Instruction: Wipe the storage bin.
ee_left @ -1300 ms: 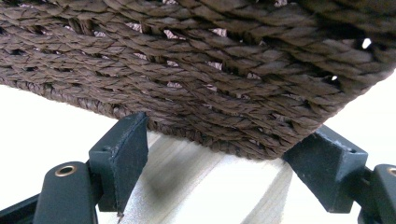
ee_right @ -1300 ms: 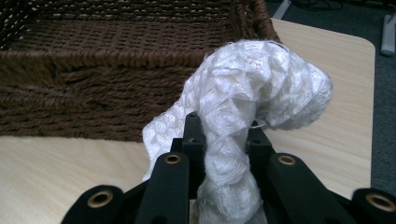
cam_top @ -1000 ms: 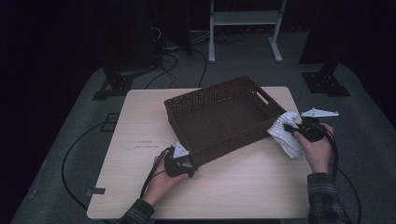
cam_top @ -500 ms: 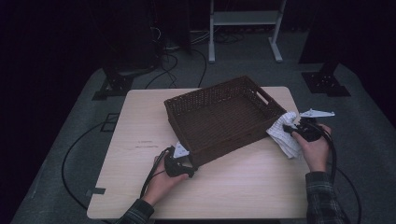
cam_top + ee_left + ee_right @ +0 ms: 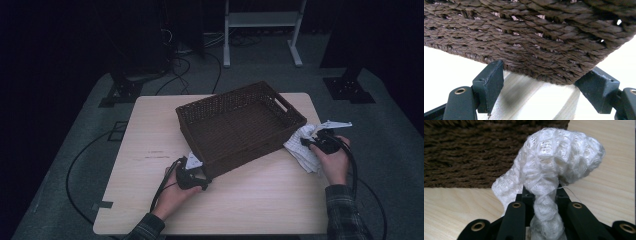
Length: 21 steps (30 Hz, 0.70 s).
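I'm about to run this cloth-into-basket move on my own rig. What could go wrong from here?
1. The right gripper pinches only a bunched fold of the cloth; the rest trails on the table and may drag or catch on the basket rim as it goes over.
2. The left gripper stands open at the basket's corner, gripping nothing, so the basket might slide if the cloth tugs it.

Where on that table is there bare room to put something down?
The table is bare left of the basket, from its far edge to the near one, and along the near strip between the two forearms. It is crowded at the basket's near corner, where the left gripper sits, and on the right, where the right gripper pinches the white cloth.
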### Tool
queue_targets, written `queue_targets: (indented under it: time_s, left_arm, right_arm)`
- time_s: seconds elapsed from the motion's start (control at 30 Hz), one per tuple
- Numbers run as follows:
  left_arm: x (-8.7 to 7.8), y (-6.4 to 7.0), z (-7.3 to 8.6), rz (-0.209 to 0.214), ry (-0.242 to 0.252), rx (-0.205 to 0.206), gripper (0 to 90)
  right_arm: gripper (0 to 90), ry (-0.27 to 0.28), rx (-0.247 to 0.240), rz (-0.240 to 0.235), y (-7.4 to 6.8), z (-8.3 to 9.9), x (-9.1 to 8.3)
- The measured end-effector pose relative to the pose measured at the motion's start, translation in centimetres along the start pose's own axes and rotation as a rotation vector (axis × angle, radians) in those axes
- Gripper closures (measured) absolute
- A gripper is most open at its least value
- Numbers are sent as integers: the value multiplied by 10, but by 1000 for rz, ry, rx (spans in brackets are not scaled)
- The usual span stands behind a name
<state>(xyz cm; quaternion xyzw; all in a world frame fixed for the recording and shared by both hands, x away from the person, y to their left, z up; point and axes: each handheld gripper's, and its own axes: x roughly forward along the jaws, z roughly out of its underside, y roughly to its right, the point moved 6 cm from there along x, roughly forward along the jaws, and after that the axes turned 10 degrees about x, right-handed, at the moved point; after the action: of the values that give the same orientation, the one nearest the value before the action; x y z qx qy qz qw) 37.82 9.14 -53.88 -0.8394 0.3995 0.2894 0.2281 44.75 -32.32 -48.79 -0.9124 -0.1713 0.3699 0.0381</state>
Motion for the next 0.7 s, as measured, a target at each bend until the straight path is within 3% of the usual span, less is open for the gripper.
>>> queue_targets:
  time_s: [0.7]
  left_arm:
    - [0, 0, 0, -1, 1, 2, 231]
  right_arm:
    - [759, -83, 5, -6, 1, 21, 21]
